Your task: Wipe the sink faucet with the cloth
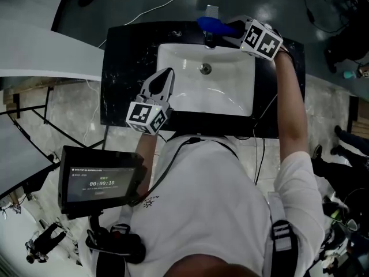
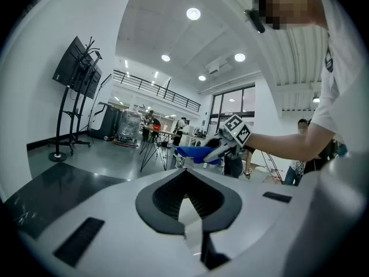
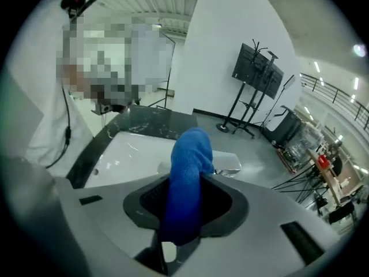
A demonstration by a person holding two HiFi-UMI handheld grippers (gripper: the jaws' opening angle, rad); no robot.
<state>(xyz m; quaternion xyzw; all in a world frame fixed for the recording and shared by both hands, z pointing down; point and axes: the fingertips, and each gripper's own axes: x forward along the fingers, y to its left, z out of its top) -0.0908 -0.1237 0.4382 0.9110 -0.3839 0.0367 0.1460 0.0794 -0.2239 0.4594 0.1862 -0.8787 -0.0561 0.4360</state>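
Observation:
A white sink (image 1: 230, 97) is set in a black marble counter (image 1: 124, 68), with the chrome faucet (image 1: 210, 38) at the middle of its far rim. My right gripper (image 1: 223, 27) is shut on a blue cloth (image 1: 211, 24), and the cloth lies right over the faucet's top. In the right gripper view the cloth (image 3: 190, 166) stands up between the jaws and hides most of the faucet (image 3: 229, 165). My left gripper (image 1: 166, 75) hovers over the sink's left rim, shut with nothing in it. The left gripper view shows the cloth (image 2: 195, 152) far ahead.
The drain (image 1: 205, 68) sits in the basin below the faucet. A screen on a mount (image 1: 101, 183) hangs at my lower left. A white panel (image 1: 52, 53) borders the counter's left side. A cable (image 1: 167, 3) runs across the floor behind the counter.

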